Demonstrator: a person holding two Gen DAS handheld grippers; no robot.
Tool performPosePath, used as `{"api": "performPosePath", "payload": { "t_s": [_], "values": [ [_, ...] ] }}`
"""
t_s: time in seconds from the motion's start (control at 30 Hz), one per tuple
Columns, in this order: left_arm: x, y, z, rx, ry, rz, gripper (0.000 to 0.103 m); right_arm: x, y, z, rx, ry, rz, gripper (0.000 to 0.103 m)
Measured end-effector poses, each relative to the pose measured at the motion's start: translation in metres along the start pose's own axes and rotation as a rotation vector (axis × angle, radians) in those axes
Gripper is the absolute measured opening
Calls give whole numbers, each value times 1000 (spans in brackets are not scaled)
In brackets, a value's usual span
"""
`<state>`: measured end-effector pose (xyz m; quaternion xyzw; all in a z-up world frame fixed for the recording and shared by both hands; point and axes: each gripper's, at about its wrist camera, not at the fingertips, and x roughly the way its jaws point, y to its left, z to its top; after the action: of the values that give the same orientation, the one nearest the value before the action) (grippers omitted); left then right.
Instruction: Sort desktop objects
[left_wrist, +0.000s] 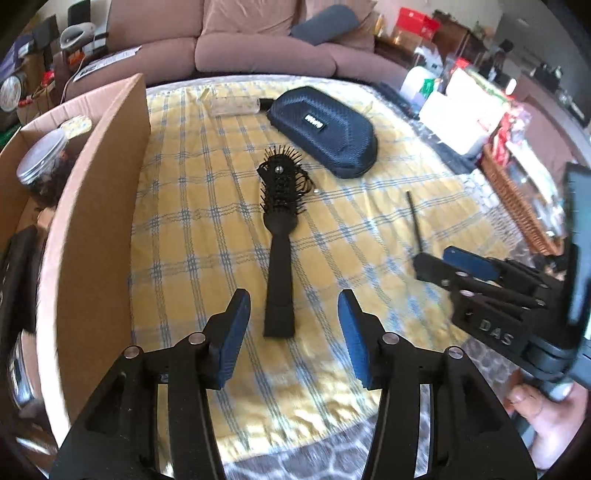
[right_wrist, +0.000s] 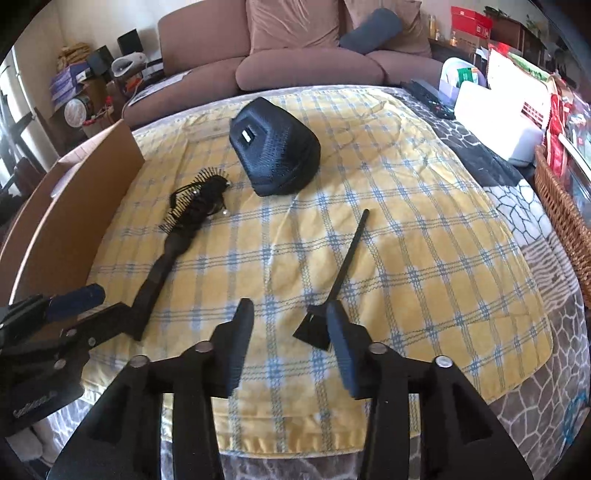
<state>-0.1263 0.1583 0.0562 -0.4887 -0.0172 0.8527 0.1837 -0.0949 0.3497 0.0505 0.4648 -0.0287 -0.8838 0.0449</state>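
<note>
Jaws of the left gripper (left_wrist: 291, 338) stand spread, nothing between the pads; jaws of the right gripper (right_wrist: 290, 349) likewise spread and empty. Neither pair presses on anything.

Brush (left_wrist: 277, 236) lies on the checked cloth (left_wrist: 369, 229) just ahead of the left jaws, handle end toward them and centred on the gap, bristle head pointing away; a tangle of black cord or hair sits on the head. Scraper (right_wrist: 332, 291) lies at the right jaws: its blade end just beside the right-hand pad and partly hidden behind it, its thin handle running away ahead; whether pad and blade touch cannot be told. Case (left_wrist: 323, 129) lies well ahead of both pairs, beyond the brush head. Box (left_wrist: 92, 221) stands to the left of the left jaws, wall upright, a jar (left_wrist: 42, 162) already inside.

Step in hand, as judged: approach to pick-up, both grippers lined on separate items, nothing lifted yet. Sorting looks partly done; three items are left on the cloth.

Next move calls for: left jaws lowered over the brush handle, then closed; right jaws shifted slightly to the right to straddle the scraper; carry to the box thereafter.
</note>
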Motion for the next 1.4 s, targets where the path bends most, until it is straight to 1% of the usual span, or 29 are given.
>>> {"api": "performPosePath", "payload": {
  "t_s": [0.03,0.07,0.1,0.13,0.17,0.2,0.23,0.27,0.3,0.33,0.4,0.47,0.57,0.7,0.8,0.93,1.03,1.1,1.23,1.33,1.4],
  "values": [
    [-8,0,-5,1,-16,-9,51,-3,0,-1,5,-5,2,57],
    [-17,-1,-10,7,-35,-15,58,-7,0,-4,12,-15,9,67],
    [-27,-1,-18,13,-56,-17,64,-12,0,-6,21,-27,22,73],
    [-37,-1,-27,17,-79,-22,69,-15,0,-8,26,-34,29,74],
    [-44,-3,-33,28,-96,-37,70,-19,1,-11,31,-44,40,78],
    [-53,-7,-42,50,-115,-34,70,-21,2,-13,29,-49,49,84],
    [-61,-13,-51,80,-136,-17,76,-22,5,-15,24,-50,51,88],
    [-68,-18,-58,103,-154,7,103,-23,8,-18,15,-49,47,95],
    [-76,-20,-66,113,-184,14,102,-23,12,-22,-1,-45,42,100],
    [-80,-21,-72,115,-198,2,103,-22,15,-24,-18,-40,30,101],
    [-86,-19,-82,108,-212,-1,103,-22,22,-29,-51,-27,7,102],
    [-93,-12,-92,89,-230,3,103,-23,26,-33,-70,-29,3,102],
    [-101,3,-110,66,-262,48,103,-27,29,-39,-81,-42,0,102],
    [-96,30,-131,19,-223,99,103,-30,28,-44,-74,-44,20,102],
    [-89,39,-141,-9,-204,118,103,-29,28,-47,-85,-37,18,102],
    [-81,30,-144,-32,-191,112,103,-26,26,-50,-82,-30,7,102],
    [-77,13,-140,-40,-204,100,103,-24,24,-52,-90,-27,3,102],
    [-72,2,-134,-55,-204,105,103,-23,24,-53,-104,-24,-1,102],
    [-55,-19,-117,-71,-189,81,103,-21,16,-55,-112,-21,-14,102],
    [-43,-31,-103,-62,-194,89,103,-20,2,-54,-94,-22,-23,102],
    [-43,-33,-102,-63,-198,81,103,-21,-9,-53,-69,-22,-20,102]
  ]
}}
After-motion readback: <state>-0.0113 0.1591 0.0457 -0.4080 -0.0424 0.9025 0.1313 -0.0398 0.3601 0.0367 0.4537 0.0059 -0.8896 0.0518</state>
